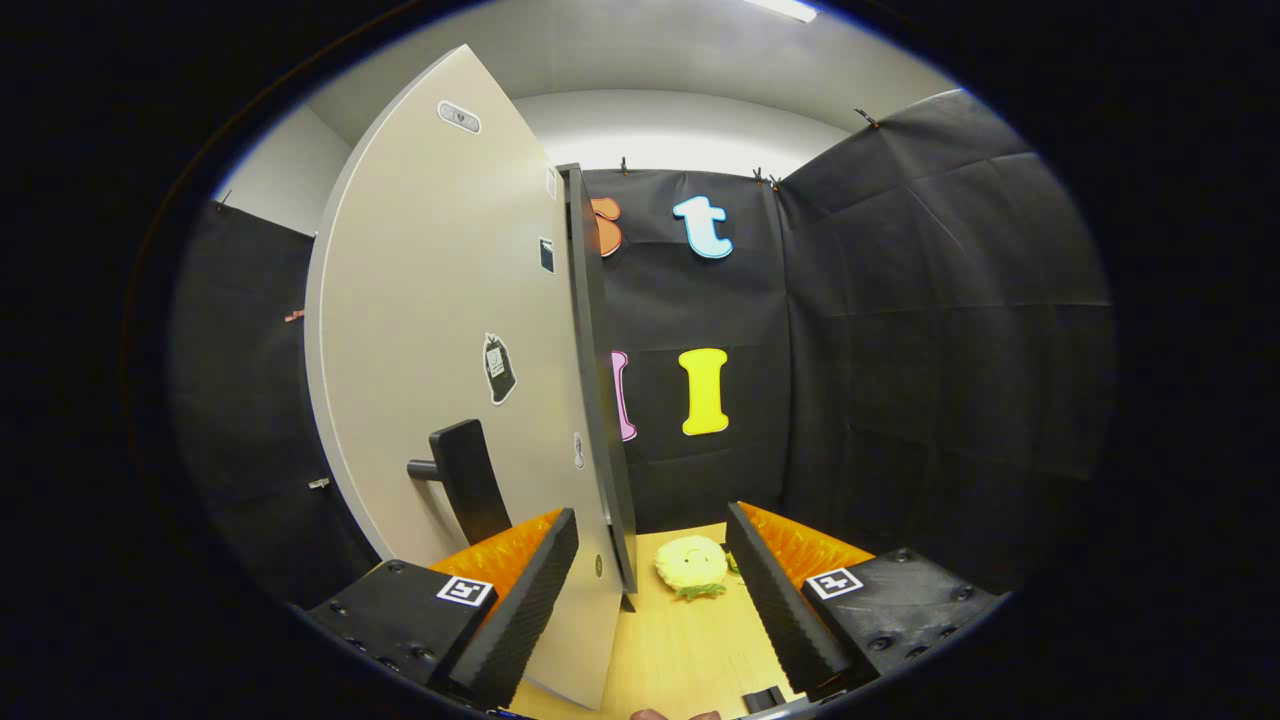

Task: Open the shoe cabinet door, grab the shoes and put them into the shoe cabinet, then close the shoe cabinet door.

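Door (450, 330) edge between jaws (plush toy (691, 566) beyond).

You've got black cloth walls (930, 300) all round, a white ceiling with a light strip (785, 8) upper right, pale wood tabletop (680, 640) at bottom centre.

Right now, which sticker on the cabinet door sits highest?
The grey oval sticker near the top of the beige cabinet door; the black bag-shaped sticker sits lower. Jaws open astride the door's edge.
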`<control>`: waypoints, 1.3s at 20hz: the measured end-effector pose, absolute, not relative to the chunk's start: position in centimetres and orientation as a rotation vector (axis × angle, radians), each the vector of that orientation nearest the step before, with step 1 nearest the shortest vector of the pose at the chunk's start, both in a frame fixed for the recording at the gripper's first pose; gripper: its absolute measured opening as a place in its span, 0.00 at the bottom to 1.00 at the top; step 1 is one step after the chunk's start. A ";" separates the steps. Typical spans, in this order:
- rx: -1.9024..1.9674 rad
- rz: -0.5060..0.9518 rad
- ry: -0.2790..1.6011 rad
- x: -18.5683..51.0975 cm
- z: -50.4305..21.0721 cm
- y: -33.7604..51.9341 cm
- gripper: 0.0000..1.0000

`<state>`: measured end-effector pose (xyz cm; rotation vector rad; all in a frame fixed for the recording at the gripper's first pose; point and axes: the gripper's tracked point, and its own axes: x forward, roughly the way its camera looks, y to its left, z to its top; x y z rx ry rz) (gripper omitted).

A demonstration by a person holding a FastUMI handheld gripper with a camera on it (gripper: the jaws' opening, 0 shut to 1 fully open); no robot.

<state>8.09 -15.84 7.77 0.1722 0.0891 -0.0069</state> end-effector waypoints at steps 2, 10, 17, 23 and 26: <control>0.182 -0.001 0.086 8.1 7.8 -14.1 0.97; 0.147 0.061 0.076 9.3 8.0 -6.7 0.98; 0.123 0.084 0.095 12.6 7.8 0.2 0.98; 0.087 0.108 0.089 15.8 8.1 6.1 0.98; 0.073 0.115 0.090 16.3 7.9 7.6 0.98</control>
